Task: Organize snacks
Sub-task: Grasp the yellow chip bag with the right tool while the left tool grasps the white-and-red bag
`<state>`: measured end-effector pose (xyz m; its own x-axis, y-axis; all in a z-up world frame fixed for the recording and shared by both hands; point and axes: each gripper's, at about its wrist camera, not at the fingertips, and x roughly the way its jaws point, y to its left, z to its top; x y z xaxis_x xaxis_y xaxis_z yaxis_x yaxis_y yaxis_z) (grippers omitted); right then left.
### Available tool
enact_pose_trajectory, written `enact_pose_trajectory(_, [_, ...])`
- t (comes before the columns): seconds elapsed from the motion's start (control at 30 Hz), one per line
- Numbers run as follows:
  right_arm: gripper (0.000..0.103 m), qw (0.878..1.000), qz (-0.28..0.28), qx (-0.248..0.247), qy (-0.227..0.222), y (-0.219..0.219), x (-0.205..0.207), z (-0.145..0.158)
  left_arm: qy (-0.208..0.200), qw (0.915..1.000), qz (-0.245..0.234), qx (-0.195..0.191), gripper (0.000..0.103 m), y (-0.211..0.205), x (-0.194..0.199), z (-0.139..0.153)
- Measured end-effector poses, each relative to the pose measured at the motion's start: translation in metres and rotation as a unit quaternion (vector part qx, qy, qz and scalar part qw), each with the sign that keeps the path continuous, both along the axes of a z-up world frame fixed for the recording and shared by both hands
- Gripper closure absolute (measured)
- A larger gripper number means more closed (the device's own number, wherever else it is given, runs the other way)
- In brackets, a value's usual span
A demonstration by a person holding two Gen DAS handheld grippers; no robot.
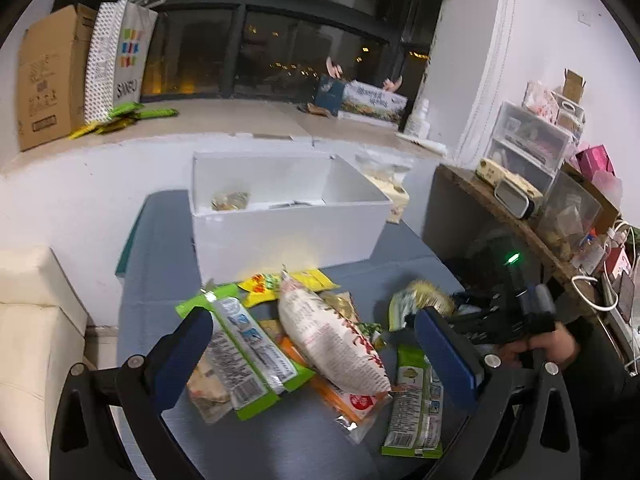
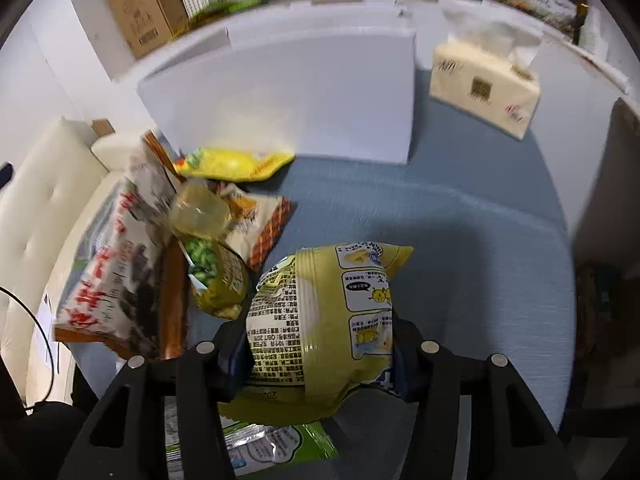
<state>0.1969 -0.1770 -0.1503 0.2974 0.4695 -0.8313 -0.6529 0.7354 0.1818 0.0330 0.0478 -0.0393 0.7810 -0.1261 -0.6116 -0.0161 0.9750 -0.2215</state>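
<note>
Right wrist view: the right gripper (image 2: 320, 344) clamps a puffy yellow snack bag (image 2: 324, 320) between its fingers, held just above the blue-grey table (image 2: 460, 240). Left of it lies a heap of snack packets (image 2: 160, 248), near the table's left edge. A white box (image 2: 288, 96) stands at the far edge, a tissue pack (image 2: 484, 88) beside it toward the far right corner. Left wrist view: the left gripper (image 1: 316, 336) hangs spread wide over the heap, its blue pads (image 1: 188, 344) touching nothing; one packet lies inside the box.
</note>
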Motion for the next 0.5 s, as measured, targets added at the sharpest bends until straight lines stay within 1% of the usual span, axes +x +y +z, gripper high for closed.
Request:
enact_pose_trajectory(0.1, [0.044, 0.999, -0.006, 0.021, -0.026, -0.008, -0.012, 0.026, 0.028, 0.9995, -0.014, 0.004, 0.000, -0.011, 0.018, -0.013])
enact_pose_trajectory(0.2, [0.044, 0.997, -0.013, 0.059, -0.050, -0.026, -0.027, 0.054, 0.070, 0.9969, -0.035, 0.007, 0.000, -0.021, 0.044, -0.033])
enact_pose_trajectory(0.3, [0.044, 0.993, -0.016, 0.088, -0.081, -0.037, -0.047, 0.079, 0.128, 0.9910, -0.031, 0.021, 0.000, -0.027, 0.074, -0.059])
enact_pose_trajectory(0.37, [0.044, 0.991, -0.018, 0.099, -0.093, -0.046, -0.058, 0.091, 0.160, 0.9865, -0.025, 0.022, 0.000, -0.028, 0.089, -0.074])
enact_pose_trajectory(0.5, [0.044, 0.988, -0.023, 0.113, -0.106, -0.062, -0.074, 0.105, 0.186, 0.9818, -0.024, 0.029, 0.000, -0.032, 0.106, -0.089])
